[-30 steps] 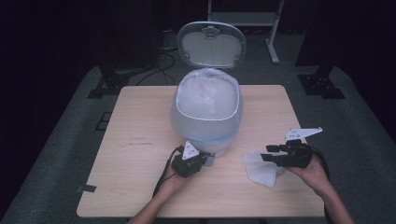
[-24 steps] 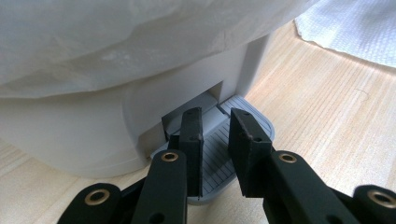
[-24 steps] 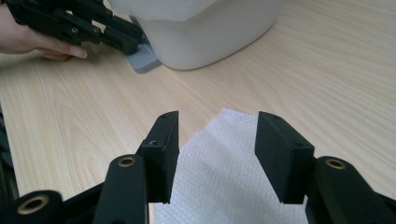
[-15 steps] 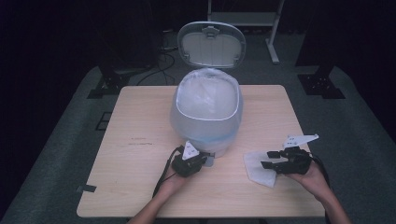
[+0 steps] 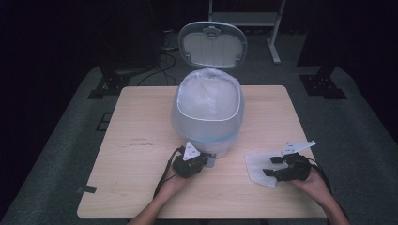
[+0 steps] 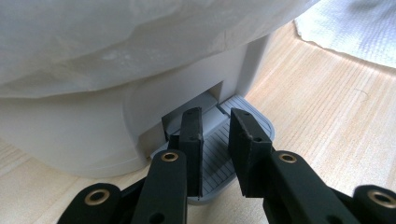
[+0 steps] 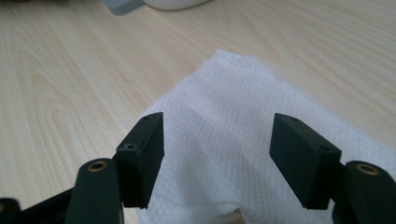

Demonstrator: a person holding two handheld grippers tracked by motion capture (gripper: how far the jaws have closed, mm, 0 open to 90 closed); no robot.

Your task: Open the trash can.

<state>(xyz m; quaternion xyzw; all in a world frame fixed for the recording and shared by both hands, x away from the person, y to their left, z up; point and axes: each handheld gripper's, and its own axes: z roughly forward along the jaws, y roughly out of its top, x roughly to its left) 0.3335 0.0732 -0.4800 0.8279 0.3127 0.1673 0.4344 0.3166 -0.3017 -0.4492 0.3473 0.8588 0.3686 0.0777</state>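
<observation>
A grey pedal bin (image 5: 206,117) lined with a clear plastic bag stands mid-table with its lid (image 5: 213,44) raised behind it. My left gripper (image 5: 204,161) rests at the bin's front base. In the left gripper view its jaws (image 6: 215,121) are nearly together, with nothing between them, and lie on the ribbed foot pedal (image 6: 243,103). A white paper towel (image 5: 256,164) lies flat at the front right. My right gripper (image 5: 269,166) stands open over it, one jaw on each side of the towel (image 7: 224,116) and just above it.
The wooden table (image 5: 141,122) has bare room on its left half and behind the bin. Dark stands and cables (image 5: 164,51) sit on the floor beyond the far edge. Each gripper trails a cable toward the person.
My right gripper has dropped lower and come slightly toward the front, closer over the paper towel. The left gripper, the bin and its lid have not moved.
</observation>
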